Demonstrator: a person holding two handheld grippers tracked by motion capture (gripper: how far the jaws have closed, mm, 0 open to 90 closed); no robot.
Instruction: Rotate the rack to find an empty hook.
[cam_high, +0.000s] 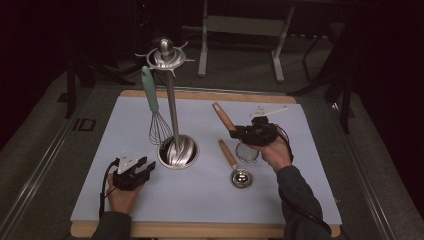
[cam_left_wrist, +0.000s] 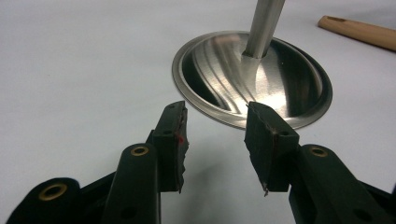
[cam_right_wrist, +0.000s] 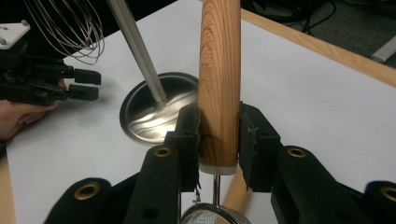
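Observation:
A steel utensil stand (cam_high: 171, 105) rises from a round base (cam_high: 178, 151) on the white mat. From its top hooks hangs a whisk (cam_high: 159, 131) with a teal handle. My right gripper (cam_high: 236, 133) is shut on the wooden handle (cam_right_wrist: 219, 56) of a small mesh strainer (cam_high: 246, 152) and holds it off the mat, right of the stand. The mesh (cam_right_wrist: 215, 217) hangs below the jaws. My left gripper (cam_high: 146, 167) stands open with nothing between its fingers, just short of the base's rim (cam_left_wrist: 280, 79). In the right gripper view the left gripper (cam_right_wrist: 86, 84) faces the base (cam_right_wrist: 154, 112).
A wooden-handled ladle (cam_high: 235, 167) lies flat on the mat (cam_high: 200, 200) under the strainer, its handle (cam_left_wrist: 359, 31) pointing away from me. The table's wooden edge (cam_high: 200, 230) runs along the front. Dark floor and a metal frame (cam_high: 240, 30) lie beyond the table.

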